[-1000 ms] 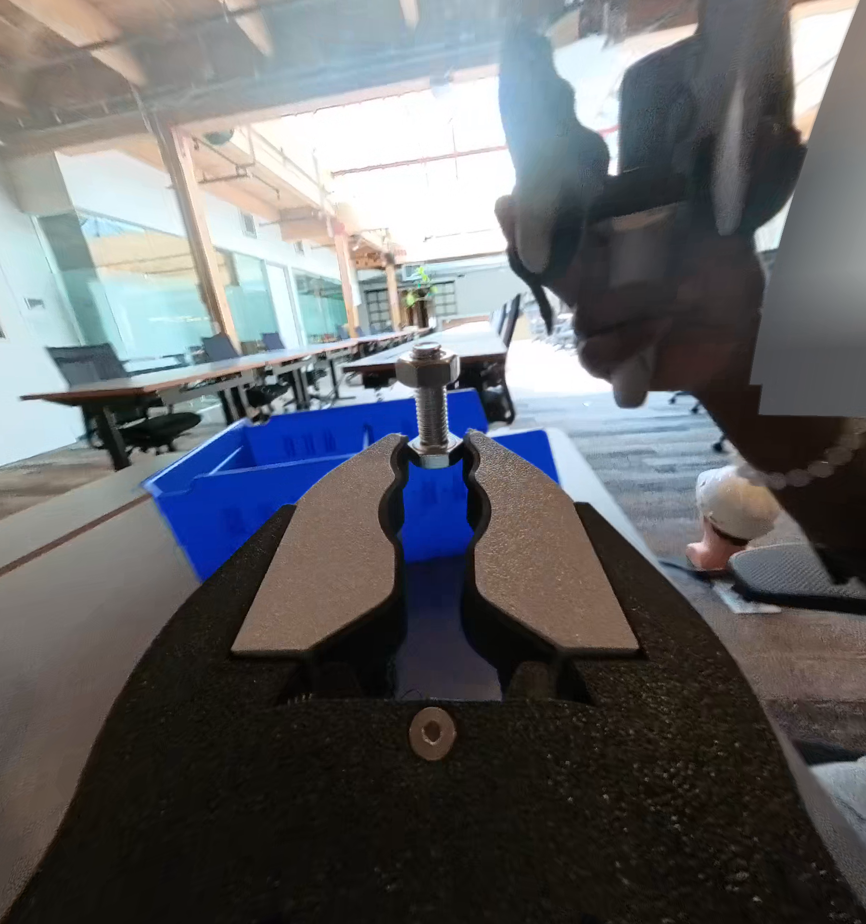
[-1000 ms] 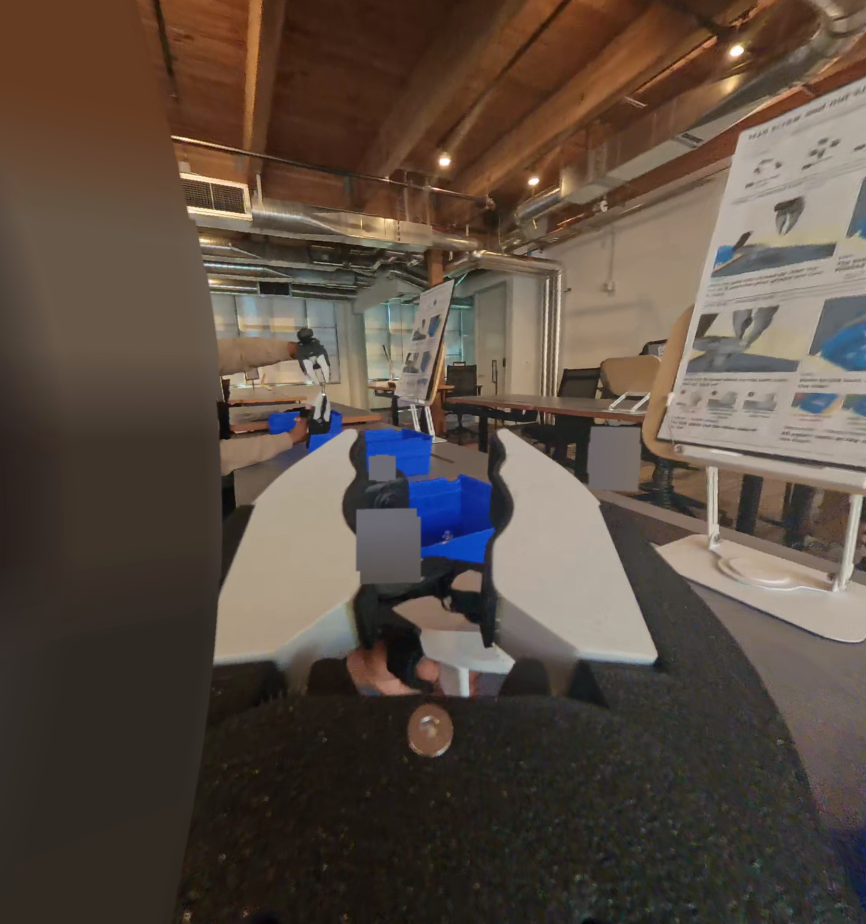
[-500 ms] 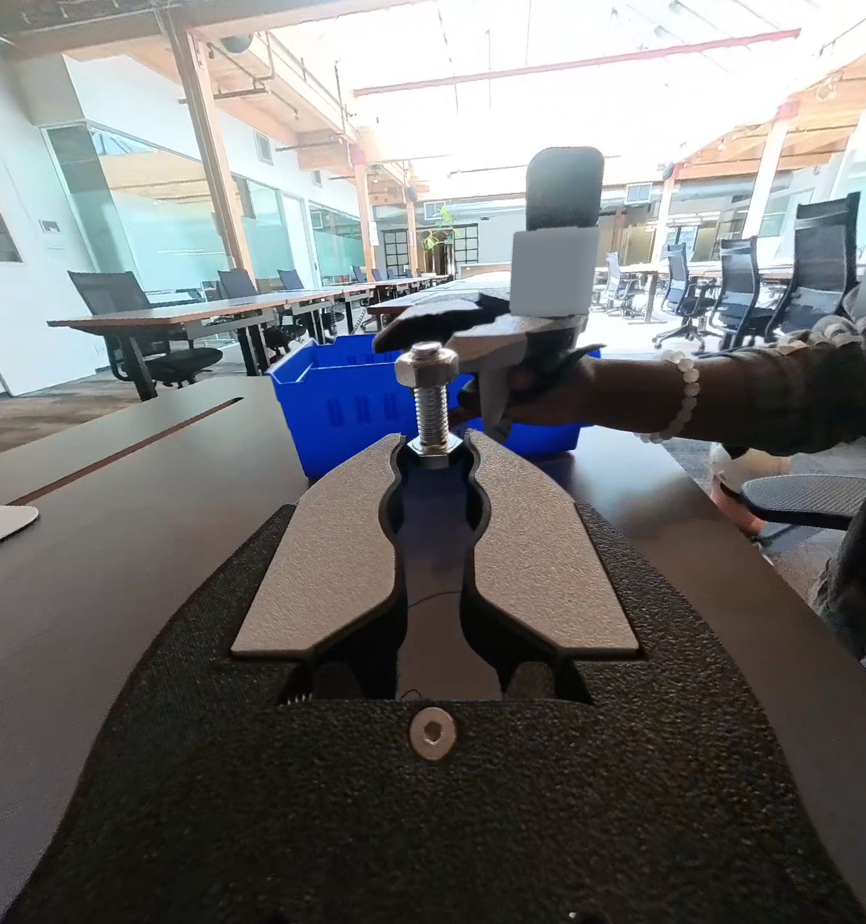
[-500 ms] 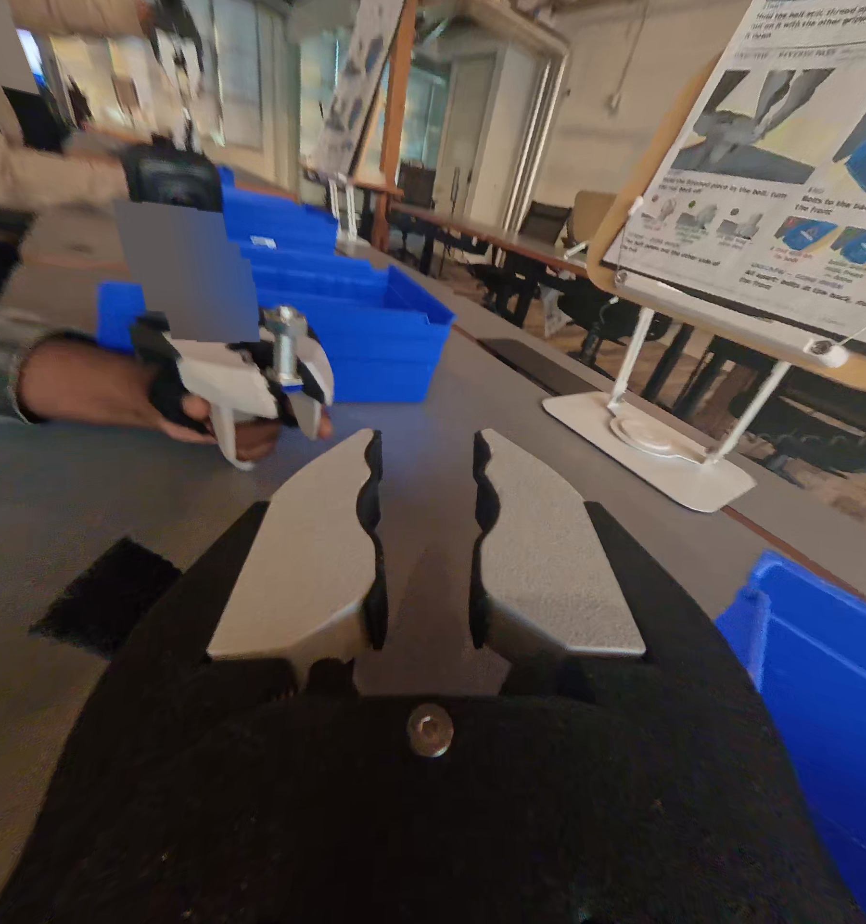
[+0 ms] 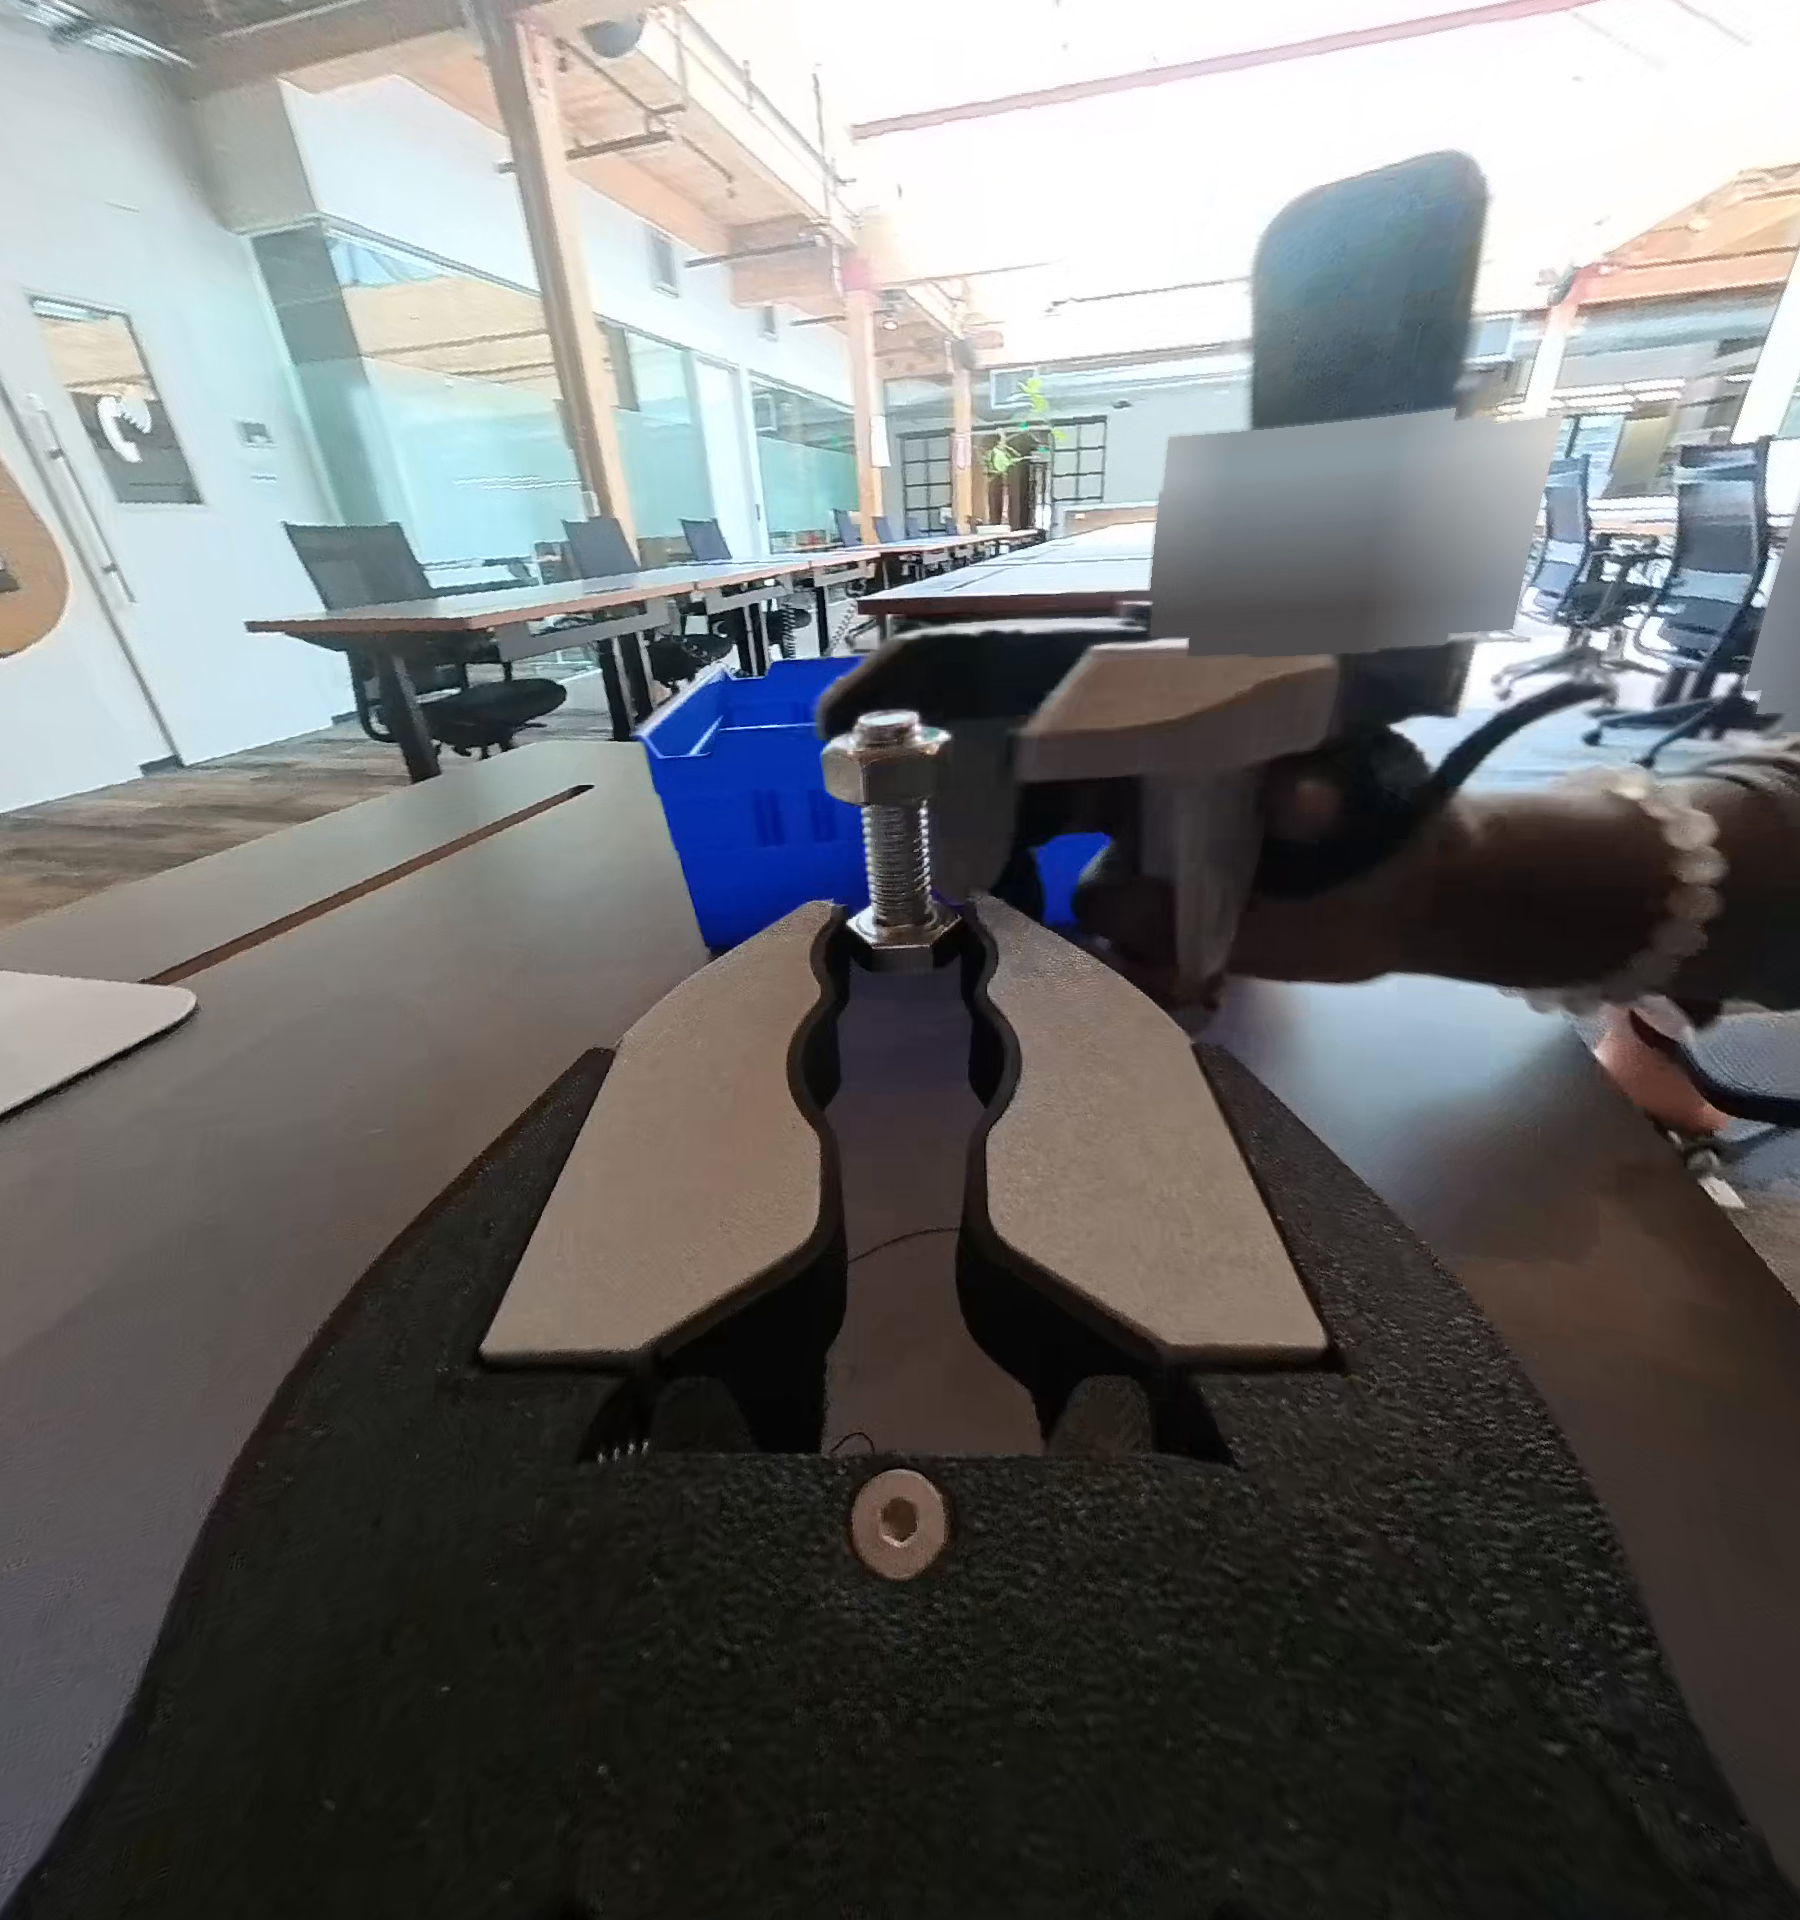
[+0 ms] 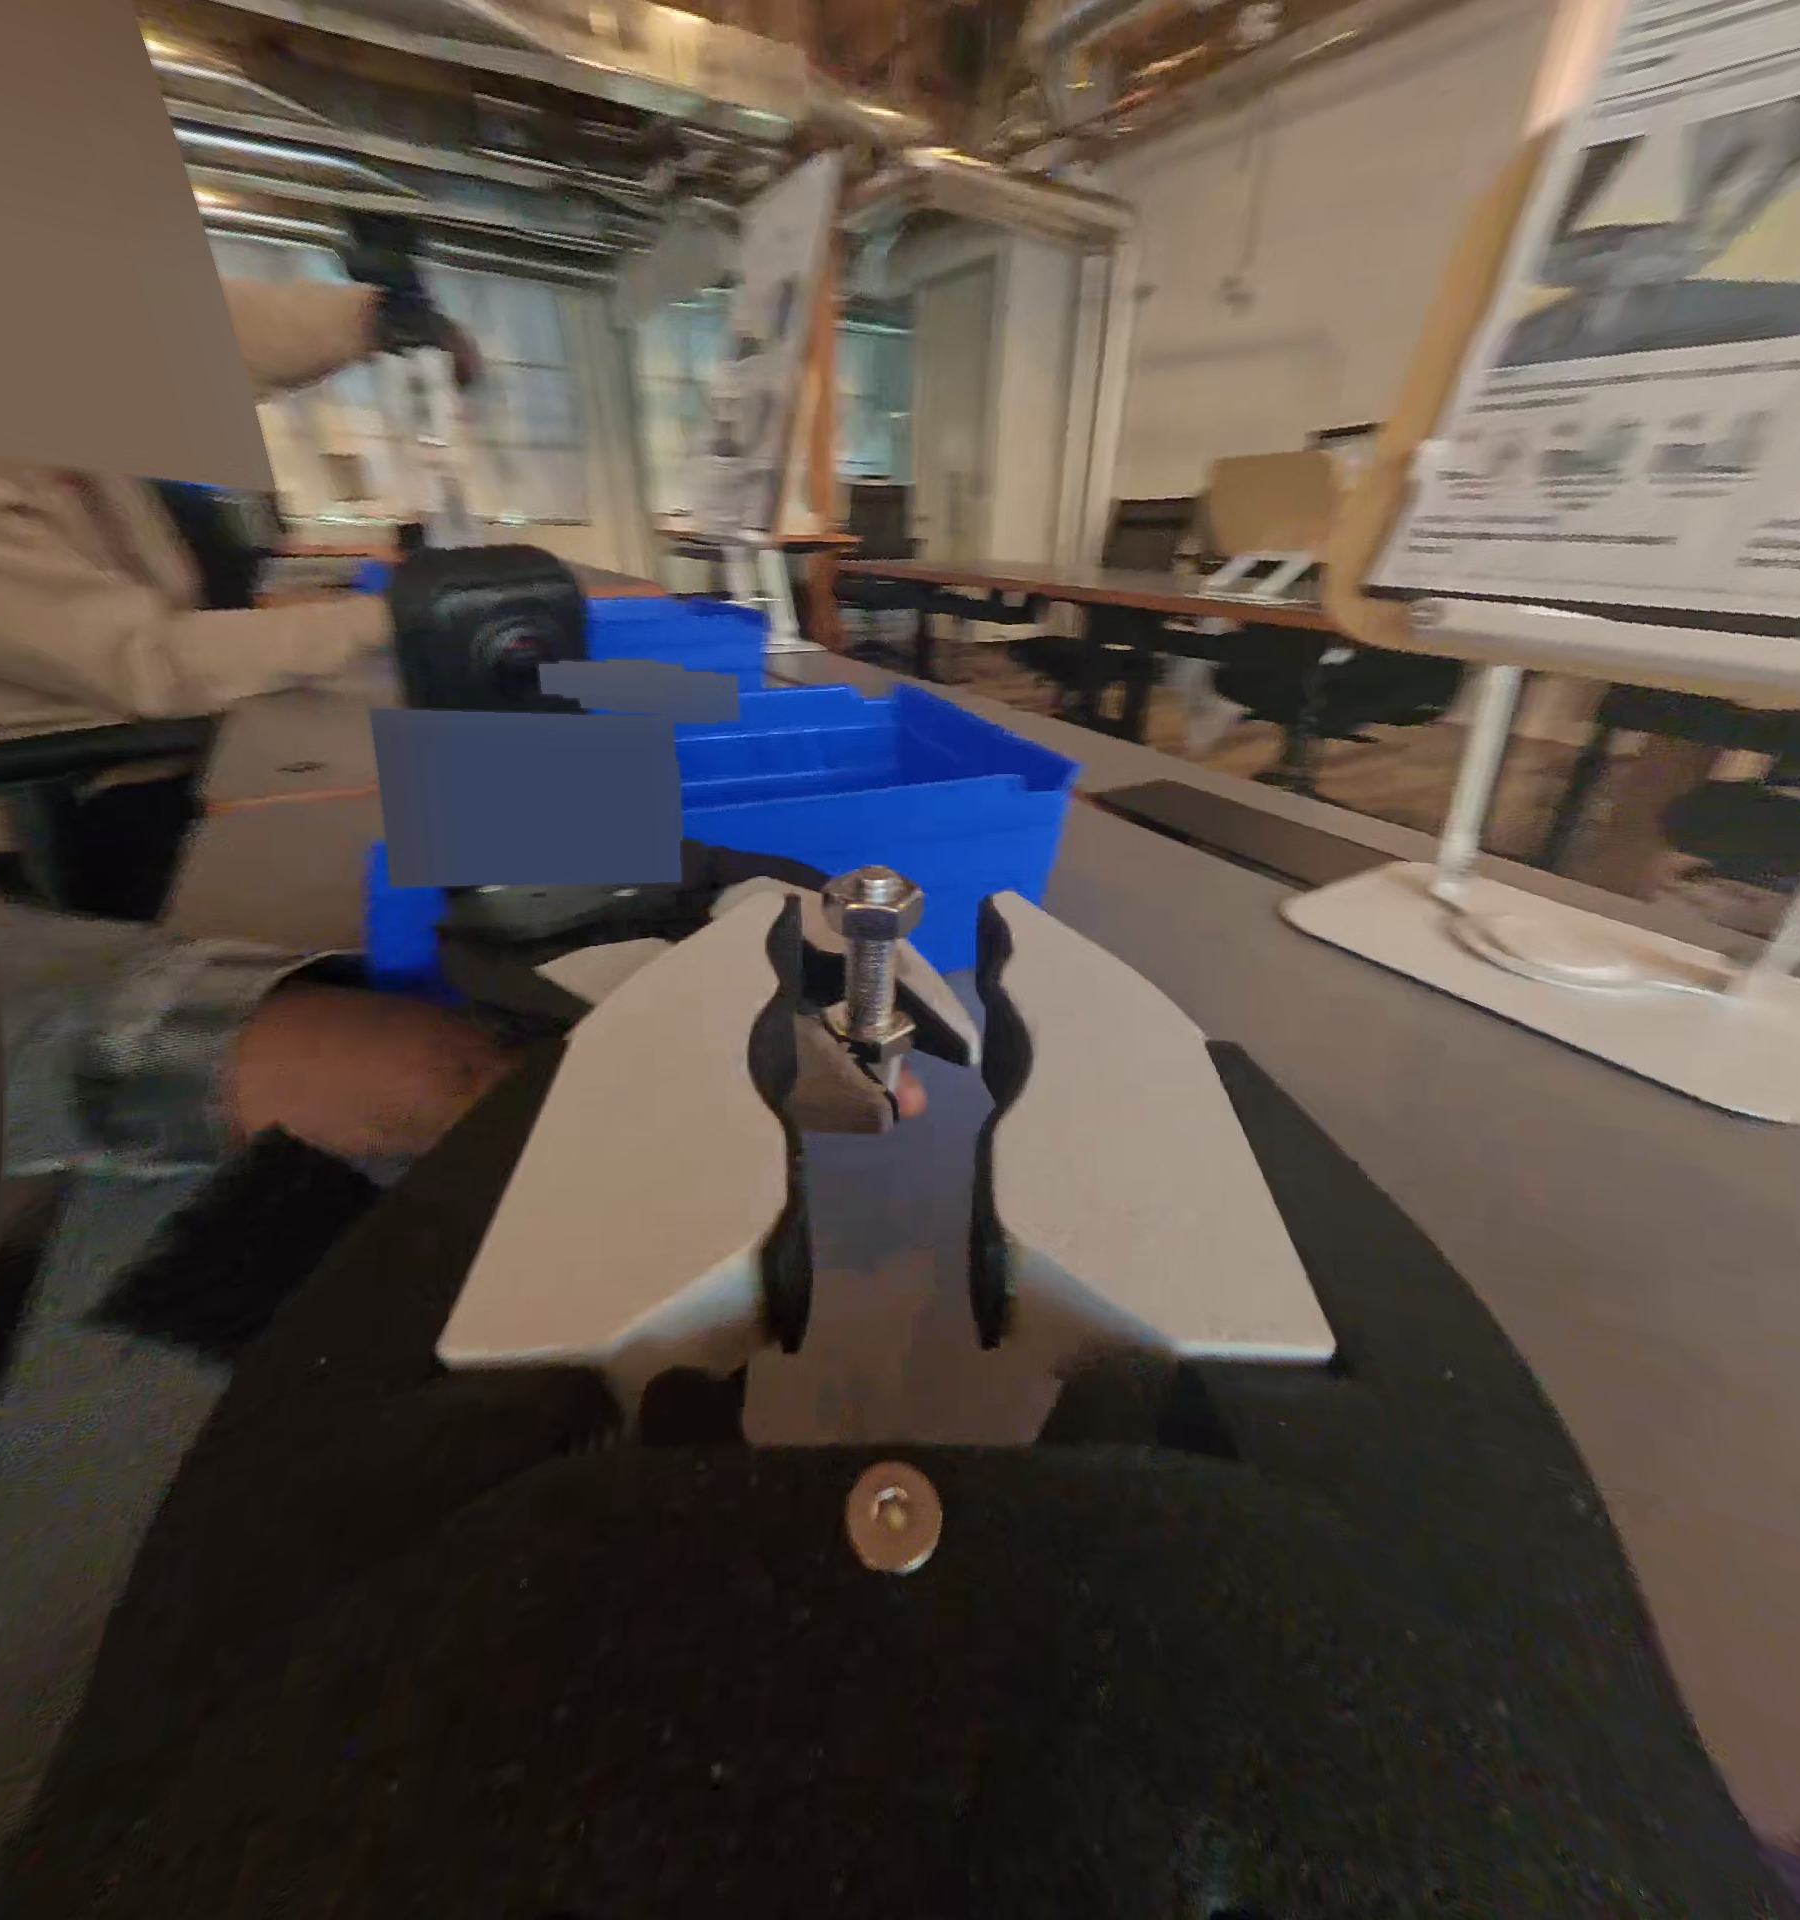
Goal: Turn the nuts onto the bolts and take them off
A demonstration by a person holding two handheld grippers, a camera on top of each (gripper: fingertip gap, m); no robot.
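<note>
My left gripper [image 5: 901, 930] is shut on the head of a steel bolt [image 5: 898, 852] and holds it upright above the dark table. A hex nut [image 5: 885, 758] sits at the top of the thread. My right gripper [image 6: 888, 920] is open, with its jaws on either side of the nut [image 6: 872, 902], and a gap shows on both sides. In the left wrist view its fingers [image 5: 1187, 707] reach in from the right at nut height. In the right wrist view the left gripper's fingers [image 6: 834, 1091] clamp the bolt [image 6: 868, 982] from below.
Blue bins [image 5: 761, 790] stand just behind the bolt and also show in the right wrist view [image 6: 875, 790]. A white stand base [image 6: 1602, 987] carries an instruction board [image 6: 1654, 416] at the right. Another person's sleeve [image 6: 148, 603] is at the far left. A hand [image 5: 1447, 894] holds the right gripper. Only a small space, under 4 cm, lies between the two pairs of fingers.
My right gripper came down from high up and moved in until its open jaws straddle the nut. My left gripper kept hold of the bolt and came lower over the table.
</note>
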